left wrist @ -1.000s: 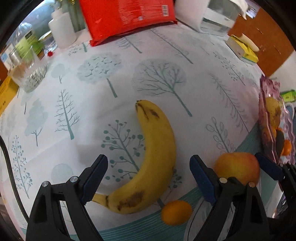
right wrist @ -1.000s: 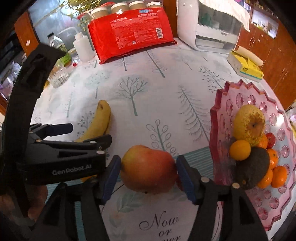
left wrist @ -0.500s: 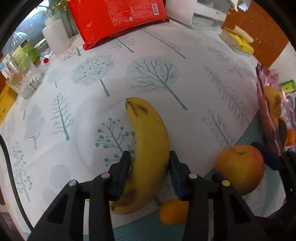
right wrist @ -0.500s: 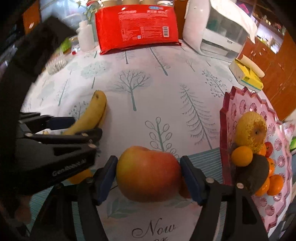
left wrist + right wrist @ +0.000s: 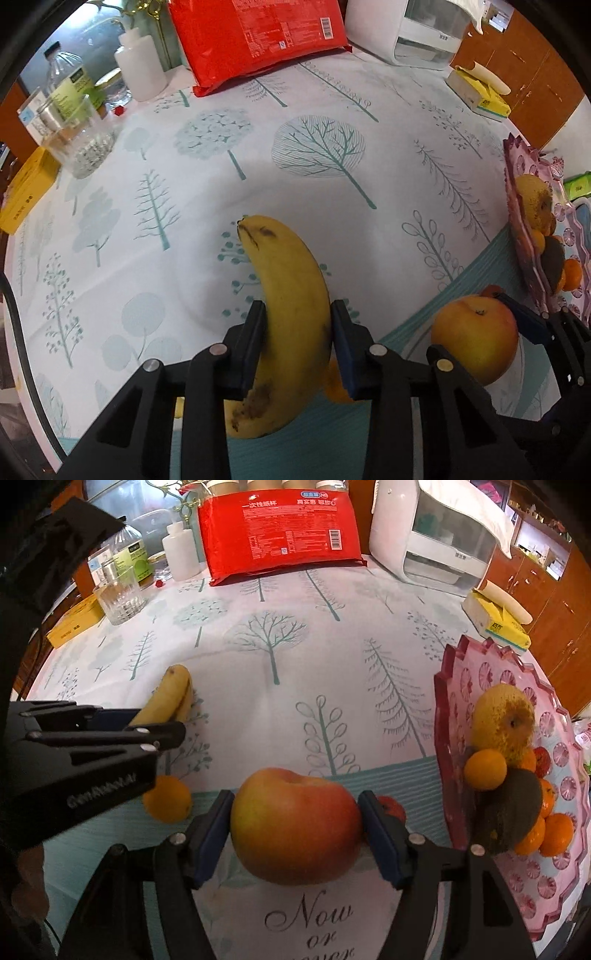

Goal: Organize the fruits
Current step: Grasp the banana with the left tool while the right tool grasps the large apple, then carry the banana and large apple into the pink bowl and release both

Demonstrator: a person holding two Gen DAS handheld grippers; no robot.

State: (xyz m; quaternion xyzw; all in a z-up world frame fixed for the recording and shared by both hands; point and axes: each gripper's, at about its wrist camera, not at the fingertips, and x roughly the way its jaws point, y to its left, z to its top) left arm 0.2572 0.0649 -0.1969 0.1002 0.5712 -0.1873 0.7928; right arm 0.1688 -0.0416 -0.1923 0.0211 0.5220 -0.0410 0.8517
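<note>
Covering the table, a white cloth (image 5: 258, 701) printed with teal trees runs to a striped teal band at 6 o'clock. Glossy red pack (image 5: 280, 535) and white appliance (image 5: 436, 535) stand at 12, wooden cabinets at 2. The scalloped pink glass tray (image 5: 458, 686) at 3 holds piled fruit. Left gripper (image 5: 297, 328) is clamped on the curved, brown-flecked banana (image 5: 288, 295). Right gripper (image 5: 295, 823) pinches the round, smooth apple (image 5: 295, 827) at 6; a small orange (image 5: 168, 803) lies at 8.
</note>
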